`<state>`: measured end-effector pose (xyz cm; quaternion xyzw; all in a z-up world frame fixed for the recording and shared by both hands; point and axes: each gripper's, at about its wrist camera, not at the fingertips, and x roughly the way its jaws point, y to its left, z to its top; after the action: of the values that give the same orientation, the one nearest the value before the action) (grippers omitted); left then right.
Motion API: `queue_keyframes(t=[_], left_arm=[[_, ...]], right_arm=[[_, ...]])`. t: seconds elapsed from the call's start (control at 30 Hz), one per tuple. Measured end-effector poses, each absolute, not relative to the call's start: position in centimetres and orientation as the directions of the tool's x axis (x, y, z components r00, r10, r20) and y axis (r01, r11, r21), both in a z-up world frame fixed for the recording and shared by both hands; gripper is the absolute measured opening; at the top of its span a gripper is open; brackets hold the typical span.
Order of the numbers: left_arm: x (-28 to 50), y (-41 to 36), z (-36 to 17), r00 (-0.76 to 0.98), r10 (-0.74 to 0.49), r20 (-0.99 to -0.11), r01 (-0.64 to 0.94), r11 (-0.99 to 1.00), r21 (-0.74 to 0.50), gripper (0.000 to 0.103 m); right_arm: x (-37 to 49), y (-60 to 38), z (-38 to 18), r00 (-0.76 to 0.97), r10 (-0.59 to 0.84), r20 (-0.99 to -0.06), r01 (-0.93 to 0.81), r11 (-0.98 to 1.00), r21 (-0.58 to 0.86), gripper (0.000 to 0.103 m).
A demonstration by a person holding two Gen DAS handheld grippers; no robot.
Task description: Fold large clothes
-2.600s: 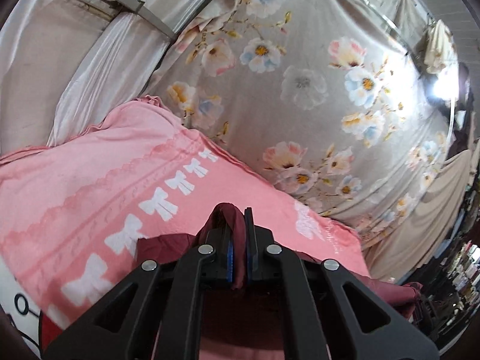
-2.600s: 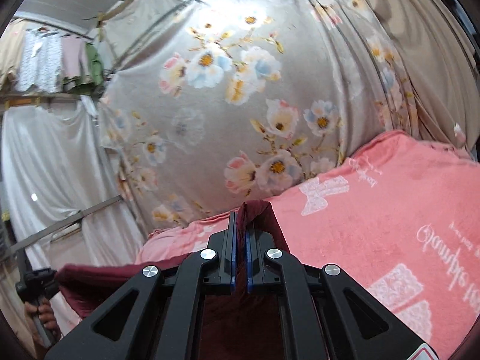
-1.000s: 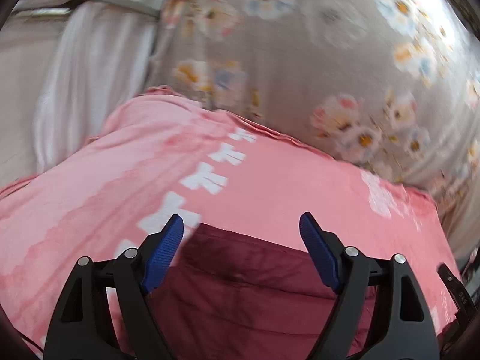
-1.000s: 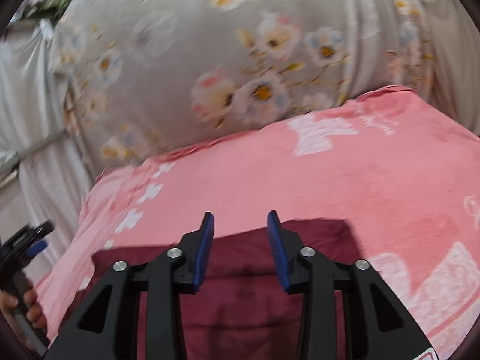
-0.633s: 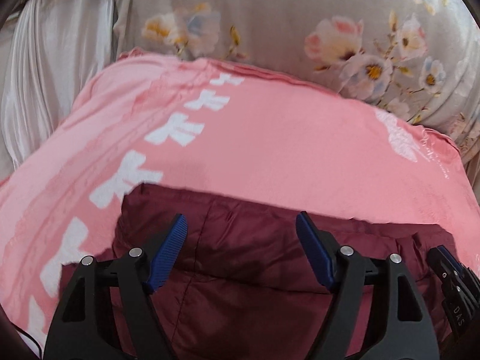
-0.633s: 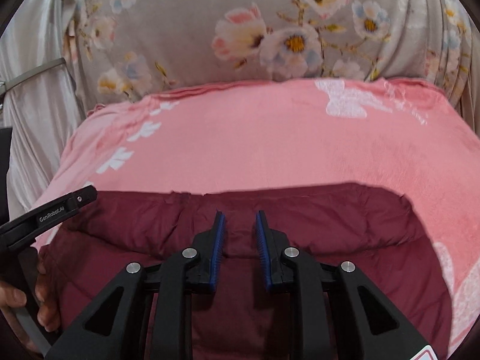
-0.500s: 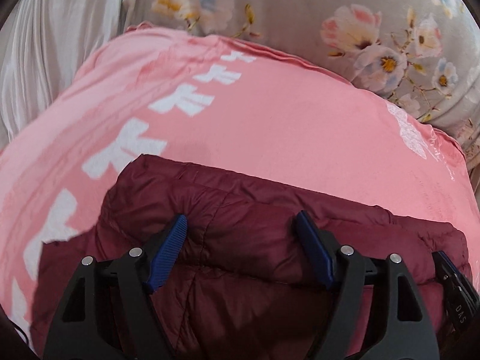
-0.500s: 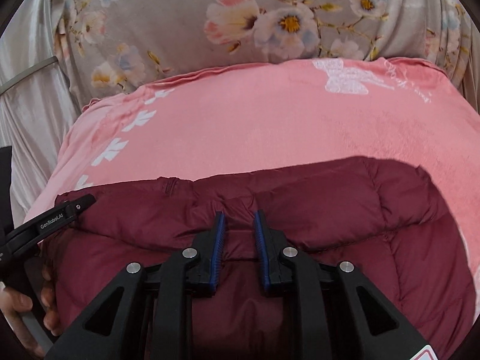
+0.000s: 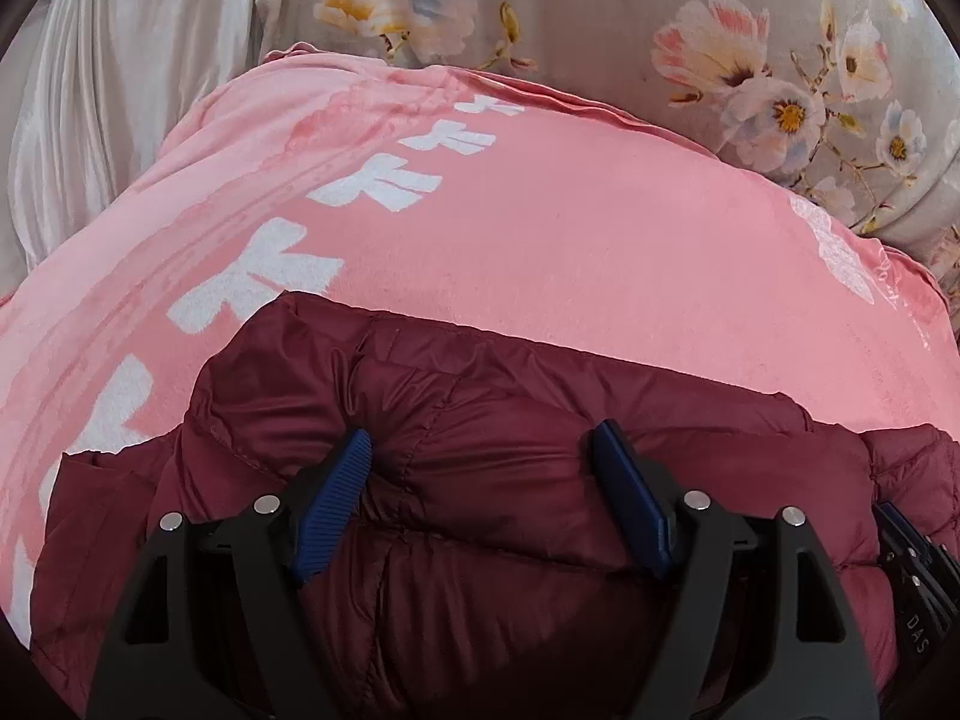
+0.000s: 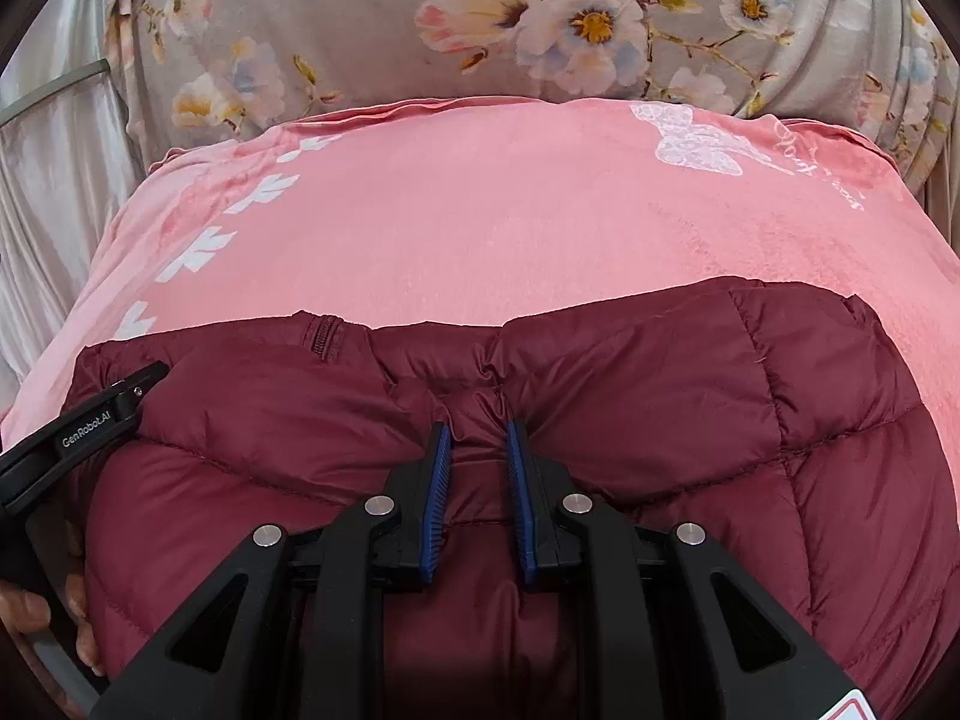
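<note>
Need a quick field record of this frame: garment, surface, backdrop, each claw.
garment: maroon puffer jacket, lying layered on itself
surface: pink blanket with white prints, under the jacket
backdrop: grey floral sheet hanging behind the blanket
left claw: open wide, pads astride a puffed section of jacket
right claw: narrow, appears to pinch a pucker of jacket fabric near its far edge

left tongs (image 9: 480, 450): jaws wide apart, blue pads pressed into the puffy fold | maroon quilted jacket (image 9: 510, 408): lies folded on the pink blanket (image 9: 570, 228), its far edge beyond the tongs | floral sheet (image 9: 600, 12): behind the blanket | right tongs (image 9: 918, 576): tip at the jacket's right end
</note>
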<state>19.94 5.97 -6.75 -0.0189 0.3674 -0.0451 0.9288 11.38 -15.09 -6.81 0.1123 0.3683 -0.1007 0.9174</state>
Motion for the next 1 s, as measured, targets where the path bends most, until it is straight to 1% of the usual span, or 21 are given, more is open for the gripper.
queue_keyframes(t=[0.13,0.23,0.27,0.3,0.33,0.4,0.5,0.6,0.77,0.87,0.93,1.0], left_arm=[[20.0,5.9,-6.9,0.726,-0.090,-0.681,0.066,0.996,-0.061,0.075],[20.0,6.1,-6.9,0.727,-0.104,-0.679,0.069,0.994,-0.079,0.075],[20.0,6.4,-6.7,0.725,-0.122,-0.677,0.074,0.992,-0.100,0.075],[19.8,6.8,-6.4,0.726,-0.139,-0.673,0.075,0.990,-0.123,0.075],[19.4,7.6,-5.7,0.730,-0.163,-0.664,0.073,0.984,-0.161,0.075],[18.0,9.8,-4.3,0.739,-0.195,-0.645,0.060,0.972,-0.226,0.075],[15.6,14.3,-2.4,0.755,-0.221,-0.618,0.022,0.949,-0.313,0.079],[14.1,18.1,-2.4,0.750,-0.195,-0.632,-0.038,0.942,-0.335,0.080],[12.7,22.3,-5.3,0.706,-0.173,-0.687,-0.122,0.926,-0.358,0.080],[12.3,23.5,-7.5,0.677,-0.192,-0.711,-0.138,0.915,-0.379,0.080],[11.9,23.7,-7.9,0.686,-0.209,-0.697,-0.118,0.913,-0.390,0.080],[11.5,23.4,-7.9,0.687,-0.204,-0.698,-0.104,0.923,-0.371,0.080]], right_arm=[[11.4,-15.4,-6.8,0.716,-0.087,-0.692,0.264,0.952,0.154,0.017],[10.7,-16.0,-6.2,0.746,-0.058,-0.664,0.258,0.944,0.208,0.017],[10.3,-16.1,-5.7,0.754,-0.062,-0.654,0.267,0.938,0.219,0.018],[9.7,-16.0,-5.0,0.766,-0.054,-0.641,0.267,0.934,0.240,0.023],[8.9,-15.7,-4.1,0.783,-0.021,-0.622,0.245,0.929,0.278,0.025],[7.5,-14.3,-2.8,0.799,0.027,-0.600,0.204,0.927,0.314,0.025],[6.3,-12.0,-2.0,0.803,0.069,-0.592,0.146,0.940,0.308,0.025],[5.8,-9.1,-2.4,0.790,0.116,-0.602,0.092,0.949,0.303,0.024],[6.1,-5.7,-4.7,0.753,0.101,-0.650,0.071,0.970,0.232,0.024],[6.3,-4.8,-6.1,0.738,0.060,-0.673,0.073,0.983,0.168,0.024],[6.5,-4.3,-6.6,0.727,0.039,-0.686,0.071,0.989,0.132,0.024],[6.7,-4.3,-6.9,0.716,0.031,-0.697,0.072,0.990,0.118,0.024]])
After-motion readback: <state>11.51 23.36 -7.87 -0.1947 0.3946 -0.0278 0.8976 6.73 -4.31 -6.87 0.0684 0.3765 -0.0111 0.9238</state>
